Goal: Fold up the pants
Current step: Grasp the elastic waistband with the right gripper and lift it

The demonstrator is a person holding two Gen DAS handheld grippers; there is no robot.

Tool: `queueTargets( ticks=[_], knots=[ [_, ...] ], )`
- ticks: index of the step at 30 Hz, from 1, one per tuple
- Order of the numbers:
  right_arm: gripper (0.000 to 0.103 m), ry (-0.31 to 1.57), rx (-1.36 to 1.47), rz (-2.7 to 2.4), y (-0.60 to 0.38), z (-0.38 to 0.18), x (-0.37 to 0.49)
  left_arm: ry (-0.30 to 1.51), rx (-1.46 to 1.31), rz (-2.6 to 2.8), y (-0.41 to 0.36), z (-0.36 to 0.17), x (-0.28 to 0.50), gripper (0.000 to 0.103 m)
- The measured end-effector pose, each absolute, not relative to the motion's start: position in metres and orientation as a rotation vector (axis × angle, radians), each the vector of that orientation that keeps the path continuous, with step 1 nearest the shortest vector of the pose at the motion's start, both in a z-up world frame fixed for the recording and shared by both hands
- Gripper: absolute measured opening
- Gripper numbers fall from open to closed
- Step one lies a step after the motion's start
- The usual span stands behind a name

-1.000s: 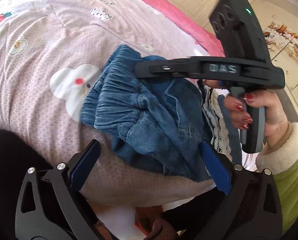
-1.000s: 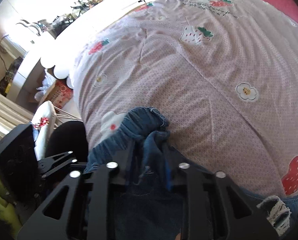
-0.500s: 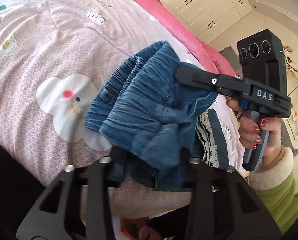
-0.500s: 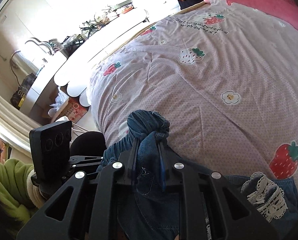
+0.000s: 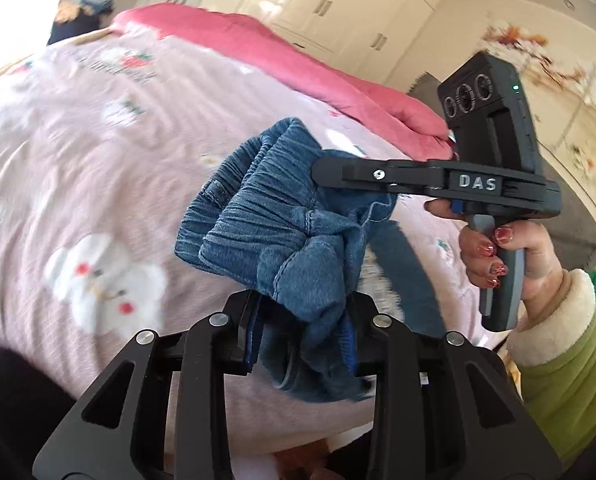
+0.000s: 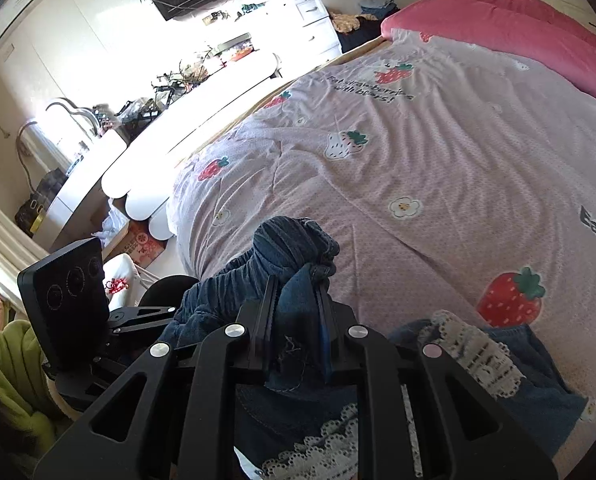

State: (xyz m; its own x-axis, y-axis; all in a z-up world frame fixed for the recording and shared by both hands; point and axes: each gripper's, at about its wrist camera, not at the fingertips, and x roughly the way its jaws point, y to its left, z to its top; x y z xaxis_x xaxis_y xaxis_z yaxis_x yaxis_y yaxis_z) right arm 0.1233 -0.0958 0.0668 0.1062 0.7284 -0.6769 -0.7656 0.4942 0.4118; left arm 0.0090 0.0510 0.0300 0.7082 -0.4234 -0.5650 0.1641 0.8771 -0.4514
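My grippers are matte black with silver screws, blue jaw pads and a "DAS" label; my right hand (image 5: 510,256) shows red nails, green cream-cuffed sleeve.

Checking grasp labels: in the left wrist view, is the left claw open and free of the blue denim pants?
No, the left claw is shut on a bunched fold of the blue denim pants.

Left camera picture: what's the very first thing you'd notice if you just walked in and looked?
The bunched blue denim pants jump out, held up in mid-air above the pink strawberry-print bedspread. The left gripper pinches them from below while the right gripper clamps the gathered waistband from the right side. Next you'd spot the hand with red nails squeezing that gripper's handle.
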Motion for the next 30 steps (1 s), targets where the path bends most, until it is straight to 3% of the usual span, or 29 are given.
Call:
queueTargets(
  ticks=[8,17,23,25,30],
  knots=[
    [0.017,0.940,0.060,1.031,-0.178,0.055,0.125,0.744,-0.270,-0.424,-0.019,0.029,0.032,0.024],
    [0.027,0.910,0.204,0.960,-0.237,0.026,0.125,0.811,-0.182,-0.449,-0.067,0.015,0.046,0.026],
    [0.039,0.875,0.302,0.885,-0.270,0.017,0.123,0.824,-0.136,-0.475,-0.089,0.009,0.037,0.040],
    [0.049,0.846,0.311,0.857,-0.278,0.019,0.119,0.829,-0.125,-0.513,-0.099,0.007,0.035,0.050],
    [0.060,0.812,0.320,0.780,-0.295,0.021,0.112,0.863,-0.110,-0.651,-0.117,0.004,0.020,0.056]
  ],
)
